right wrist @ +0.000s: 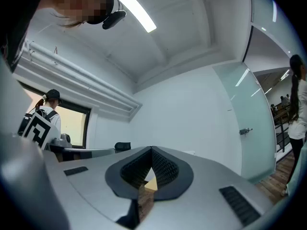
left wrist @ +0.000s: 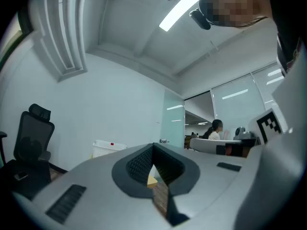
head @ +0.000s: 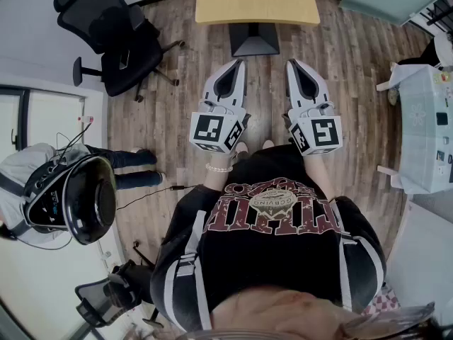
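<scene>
Looking down past black shirt (head: 276, 239), holding left gripper (head: 239, 64) and right gripper (head: 292, 63) out just beyond it, side by side, near each other but not touching, over wood floor (head: 177, 62). Pressing both pairs of jaws together on nothing, tips meeting in each gripper view. Pointing both long axes ahead at desk (head: 256, 6) and dark base (head: 253, 41) under it, lying between the two lines of aim, neither gripper clearly nearer, well apart from both. Passing chair (head: 117, 41) off to the left and white table (head: 417, 119) to the right. Catching the floor layout in head view alone; picking up, in left gripper view only, white bin (left wrist: 109, 147) by the wall and seated person (left wrist: 217, 130) far off; finding, in right gripper view only, capped person (right wrist: 48, 109) by a window and glass door (right wrist: 249, 123)
</scene>
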`<state>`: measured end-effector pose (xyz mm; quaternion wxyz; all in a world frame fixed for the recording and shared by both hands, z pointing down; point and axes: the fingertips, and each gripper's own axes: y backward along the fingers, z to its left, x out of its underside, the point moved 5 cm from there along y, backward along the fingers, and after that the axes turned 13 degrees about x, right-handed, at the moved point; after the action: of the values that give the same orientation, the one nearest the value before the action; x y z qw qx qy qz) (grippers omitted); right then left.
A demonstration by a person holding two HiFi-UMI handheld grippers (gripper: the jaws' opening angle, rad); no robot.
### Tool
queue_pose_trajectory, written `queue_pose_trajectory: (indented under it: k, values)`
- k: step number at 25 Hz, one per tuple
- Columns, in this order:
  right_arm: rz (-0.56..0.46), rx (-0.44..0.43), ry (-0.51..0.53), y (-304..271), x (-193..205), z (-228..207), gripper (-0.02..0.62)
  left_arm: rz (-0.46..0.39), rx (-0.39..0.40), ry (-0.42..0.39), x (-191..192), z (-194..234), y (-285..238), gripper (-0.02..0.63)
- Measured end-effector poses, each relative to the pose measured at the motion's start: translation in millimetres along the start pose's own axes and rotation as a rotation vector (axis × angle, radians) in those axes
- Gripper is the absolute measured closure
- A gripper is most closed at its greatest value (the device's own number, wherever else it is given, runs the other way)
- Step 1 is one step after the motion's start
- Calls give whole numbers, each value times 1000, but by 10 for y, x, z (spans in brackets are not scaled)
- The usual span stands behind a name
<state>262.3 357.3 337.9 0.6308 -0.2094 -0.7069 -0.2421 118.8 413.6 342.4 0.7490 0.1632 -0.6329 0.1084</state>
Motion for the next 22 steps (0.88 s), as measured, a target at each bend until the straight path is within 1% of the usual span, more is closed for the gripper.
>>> queue_pose_trajectory:
  k: [8,22]
  values:
    - [-11,-19,-3,23,5,8,577,9,5,-9,21,-56,-26,569]
    - [0,-56,-2,83,19,-239,577,14,-11,-33,92,-321,-234,569]
